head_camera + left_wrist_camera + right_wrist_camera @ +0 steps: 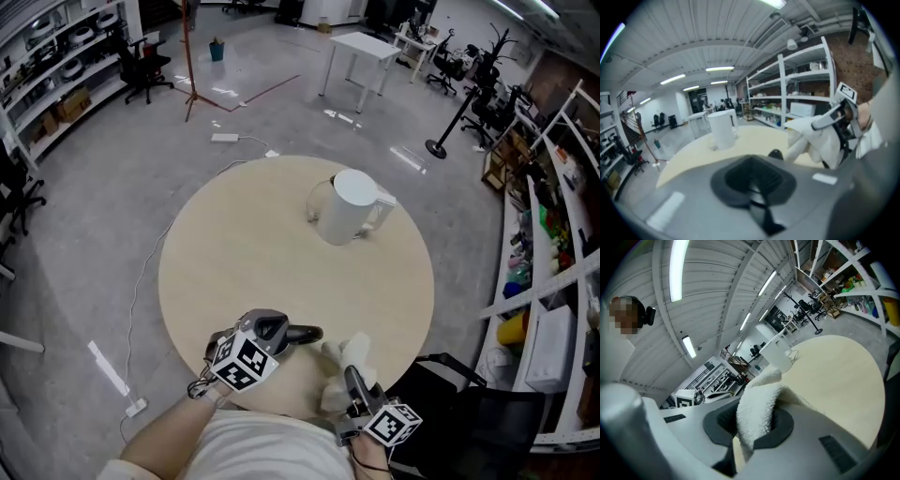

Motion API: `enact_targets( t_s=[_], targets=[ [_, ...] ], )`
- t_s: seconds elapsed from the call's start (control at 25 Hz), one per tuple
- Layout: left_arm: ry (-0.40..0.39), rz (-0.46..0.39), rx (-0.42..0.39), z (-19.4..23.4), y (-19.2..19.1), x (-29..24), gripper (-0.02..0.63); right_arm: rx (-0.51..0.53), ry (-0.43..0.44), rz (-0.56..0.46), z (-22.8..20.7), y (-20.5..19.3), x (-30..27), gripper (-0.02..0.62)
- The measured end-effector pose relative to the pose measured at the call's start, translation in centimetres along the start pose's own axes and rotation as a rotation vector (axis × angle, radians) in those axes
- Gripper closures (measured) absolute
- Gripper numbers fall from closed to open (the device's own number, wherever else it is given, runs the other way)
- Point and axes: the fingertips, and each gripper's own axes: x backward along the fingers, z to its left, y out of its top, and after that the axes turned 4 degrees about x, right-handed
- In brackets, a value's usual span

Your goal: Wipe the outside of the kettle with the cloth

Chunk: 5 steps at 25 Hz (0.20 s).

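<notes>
A white kettle (pixel 345 208) stands upright on the far right part of the round beige table (pixel 216 272), its handle to the right. It also shows in the left gripper view as the kettle (pixel 723 127) and small in the right gripper view as the kettle (pixel 778 356). My right gripper (pixel 351 373) hovers at the table's near edge, shut on a white fluffy cloth (pixel 343 358); the cloth (pixel 757 406) bulges from between the jaws. My left gripper (pixel 317 332) is just left of it, jaws together and empty, pointing right at the cloth (pixel 820 136).
A black chair (pixel 450 389) stands close by at the right. Shelving (pixel 553 216) lines the right side. Farther off are a small white table (pixel 361 47), a red stand (pixel 190 66) and a cable with a power strip (pixel 225 138) on the floor.
</notes>
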Motion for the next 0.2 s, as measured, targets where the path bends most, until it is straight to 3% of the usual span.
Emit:
enact_targets(
  t_s=[0.2],
  targets=[
    [0.066,-0.034,-0.040,0.98,0.36,-0.06,0.609,0.014,-0.024,-0.008,0.34,-0.52,-0.14,0.549]
  ],
)
